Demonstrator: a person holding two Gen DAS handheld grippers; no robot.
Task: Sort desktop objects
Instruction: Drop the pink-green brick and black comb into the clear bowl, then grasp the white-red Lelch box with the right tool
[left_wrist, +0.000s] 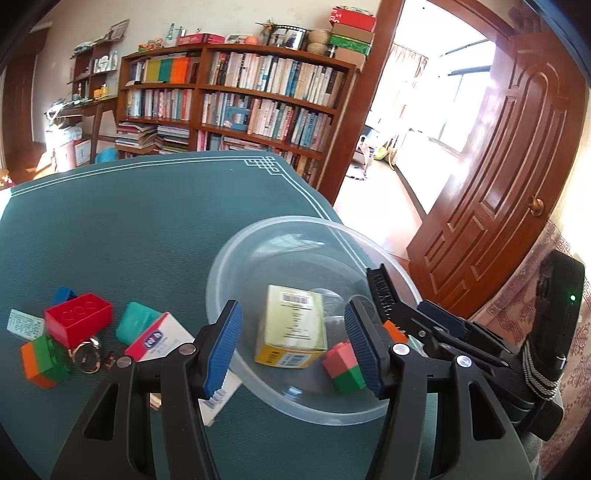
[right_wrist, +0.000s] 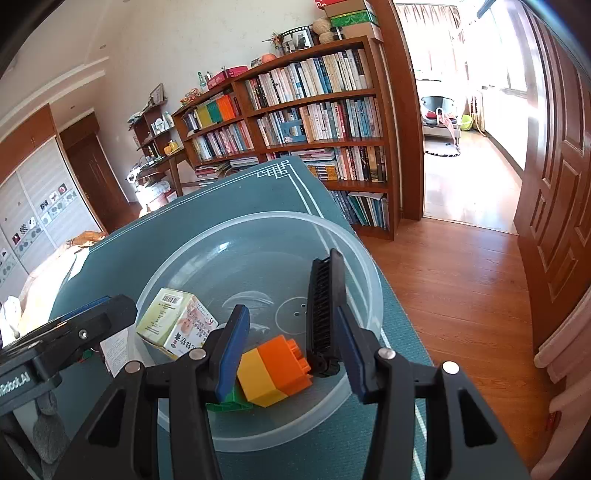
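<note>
Both grippers are hovering over the clear bowl (right_wrist: 373, 288) near the bench's right edge. The right gripper (right_wrist: 291, 354) is standing open, gripping nothing; the orange-yellow block (right_wrist: 273, 373) and black comb (right_wrist: 325, 314) are lying free between its fingers. The left gripper (left_wrist: 295, 350) is open too, empty, above a small carton (left_wrist: 291, 328) and pink-green block (left_wrist: 343, 365). Further left, more blocks (left_wrist: 77, 317) are sitting on the bench (left_wrist: 147, 221).

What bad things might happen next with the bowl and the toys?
The clear bowl sits close to the table's edge beside the floor, so a nudge from either open tool might push it off. The black comb leans against the right tool, so it may topple when that tool pulls away.
</note>
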